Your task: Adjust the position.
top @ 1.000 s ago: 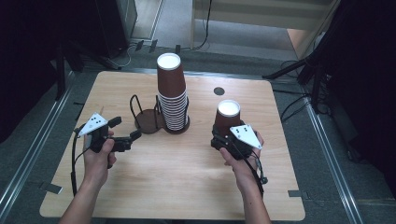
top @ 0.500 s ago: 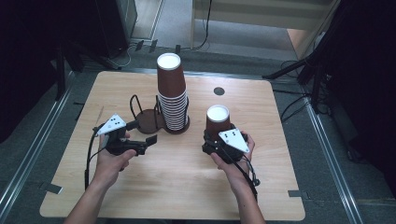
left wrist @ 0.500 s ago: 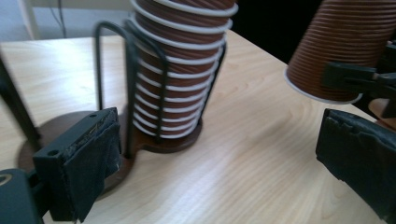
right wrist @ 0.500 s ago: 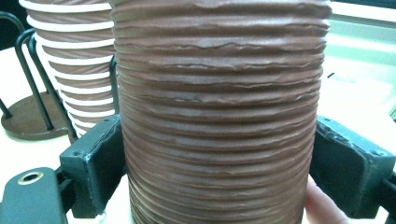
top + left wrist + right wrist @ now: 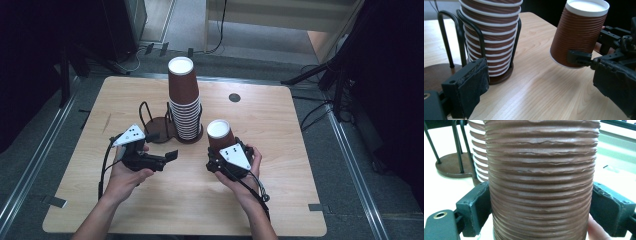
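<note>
Nearest the person, the right gripper (image 5: 226, 154) has its jaws pressed against both sides of a single brown ribbed paper cup (image 5: 220, 134), gripping it low on its wall; the cup is upside down, its white base uppermost and its wide mouth toward the table (image 5: 280, 200), its long axis near vertical but leaning a little, and in the left gripper view the mouth rim on one side sits clear of the wood; in the right gripper view the ribbed wall stands straight between the two black jaws; to the left, the left gripper (image 5: 167, 150) holds nothing, its jaws spread apart, pointing toward the cup and the stack; just beyond both, the stack of upside-down cups (image 5: 184, 100) stands upright in a black wire holder (image 5: 172, 117) on a round dark base; farther back lies a small dark disc (image 5: 234, 97) near the table's far edge.
</note>
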